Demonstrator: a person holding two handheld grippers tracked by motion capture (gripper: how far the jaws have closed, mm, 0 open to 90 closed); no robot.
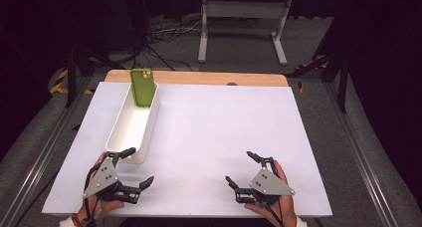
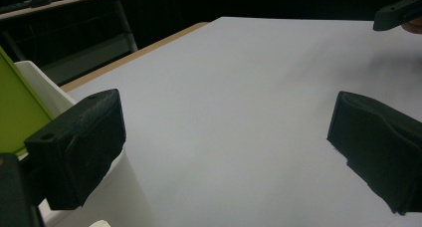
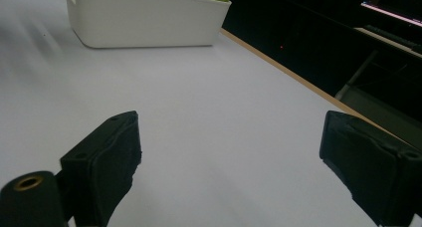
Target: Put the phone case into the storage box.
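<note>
The green phone (image 1: 142, 86) stands on end at the far end of the long white bin (image 1: 130, 126), leaning against the bin's far wall, camera lenses up. My left gripper (image 1: 135, 166) is nearest: one of its jaws sits just at the bin's near end, the other out over the white tabletop (image 1: 219, 127). I judge the step in hand to be the reach for the phone, and to do it well I would carry the left gripper forward along the bin, turn it so the jaws straddle the phone's thin faces or its two long edges, and come down from above rather than through the bin wall; the case looks smooth, so I'd close well below the top edge and squarely, or it may tip or slide.

The left jaws stand wide apart with nothing between them, as the left gripper view confirms. My right gripper (image 1: 240, 168) rests low near the front right of the table, jaws just as wide, holding nothing, well apart from the bin
</note>
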